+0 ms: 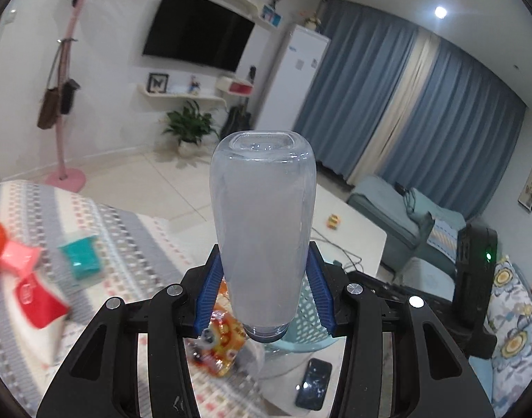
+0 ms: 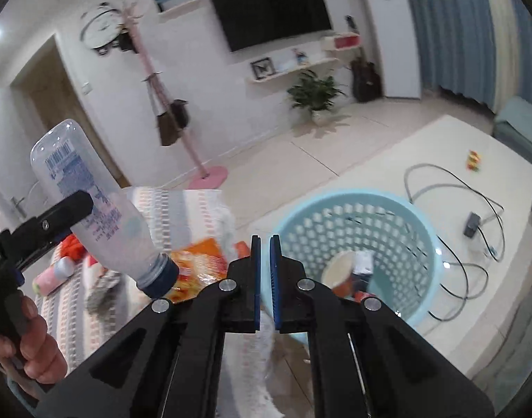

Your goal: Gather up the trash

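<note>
A clear, empty plastic bottle point(image 1: 262, 209) with a dark blue cap sits between the blue pads of my left gripper point(image 1: 262, 278), cap end toward the camera. The jaws are shut on its lower body. In the right wrist view the same bottle point(image 2: 92, 202) hangs tilted at the left, above the striped cloth. My right gripper point(image 2: 265, 240) is shut with nothing between its pads, just left of the light blue mesh basket point(image 2: 353, 196). Inside the basket lie a paper cup point(image 2: 339, 271) and some wrappers. An orange snack bag point(image 2: 193, 264) lies on the cloth between bottle and basket.
On the striped cloth point(image 1: 126, 237) lie a red wrapper point(image 1: 39, 299), a teal packet point(image 1: 81, 257) and pink items. A phone point(image 1: 313, 383) lies near the basket's foot. The white low table point(image 2: 492, 188) carries cables, a black adapter point(image 2: 471, 224) and a small toy. A person's hand point(image 2: 32, 345) holds the left gripper.
</note>
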### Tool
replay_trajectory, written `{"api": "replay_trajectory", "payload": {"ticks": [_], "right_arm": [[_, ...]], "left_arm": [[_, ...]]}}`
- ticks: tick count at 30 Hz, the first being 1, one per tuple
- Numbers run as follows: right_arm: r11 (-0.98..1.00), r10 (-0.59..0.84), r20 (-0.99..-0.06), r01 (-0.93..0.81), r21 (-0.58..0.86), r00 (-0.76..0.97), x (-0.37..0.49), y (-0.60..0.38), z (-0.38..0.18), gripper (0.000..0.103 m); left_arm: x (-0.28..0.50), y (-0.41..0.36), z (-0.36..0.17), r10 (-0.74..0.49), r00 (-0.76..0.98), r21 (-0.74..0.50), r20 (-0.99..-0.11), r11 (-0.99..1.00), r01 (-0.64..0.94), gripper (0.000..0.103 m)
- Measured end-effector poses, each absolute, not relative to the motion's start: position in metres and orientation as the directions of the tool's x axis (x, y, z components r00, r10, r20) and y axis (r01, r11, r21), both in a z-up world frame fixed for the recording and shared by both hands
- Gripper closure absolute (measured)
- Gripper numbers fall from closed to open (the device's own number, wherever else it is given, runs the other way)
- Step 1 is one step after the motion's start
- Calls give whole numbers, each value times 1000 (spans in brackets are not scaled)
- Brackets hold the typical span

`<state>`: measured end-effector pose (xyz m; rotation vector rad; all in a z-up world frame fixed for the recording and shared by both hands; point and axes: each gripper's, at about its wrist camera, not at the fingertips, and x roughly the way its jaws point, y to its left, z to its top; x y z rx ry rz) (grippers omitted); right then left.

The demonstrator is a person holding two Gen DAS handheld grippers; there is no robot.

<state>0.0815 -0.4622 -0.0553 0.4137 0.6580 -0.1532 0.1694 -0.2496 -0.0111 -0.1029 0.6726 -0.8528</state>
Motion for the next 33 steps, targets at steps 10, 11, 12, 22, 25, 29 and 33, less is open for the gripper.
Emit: {"api": "replay_trajectory", "payload": {"ticks": [10,11,12,22,25,29,33], "right_arm": [[872,-73,-676,377,313,733,79,-499,-91,99],[868,-76,-682,385,313,727,80,-503,-95,99],[863,-77,-688,394,316,721,79,-507,-98,99],[848,-137,-718,455,270,683,68,-520,-109,99],[846,-122,-722,452,283,681,66,-522,-109,92],[846,-101,-705,433,310,702,66,-516,-104,37],[881,-73,-673,364,302,736,71,-492,-89,37]], "left_arm": [[182,-317,-29,-726,388,-349,-568,639,685,58],[181,-325,-31,-719,381,-345,-581,642,685,58],[179,-333,-33,-713,374,-339,-594,643,687,58],[188,-379,-63,-673,304,-331,-674,643,691,48],[186,-369,-62,-682,303,-351,-666,645,679,39],[177,-349,-51,-696,321,-366,-642,647,670,38],[162,-314,-32,-699,389,-347,-599,665,661,33]]}}
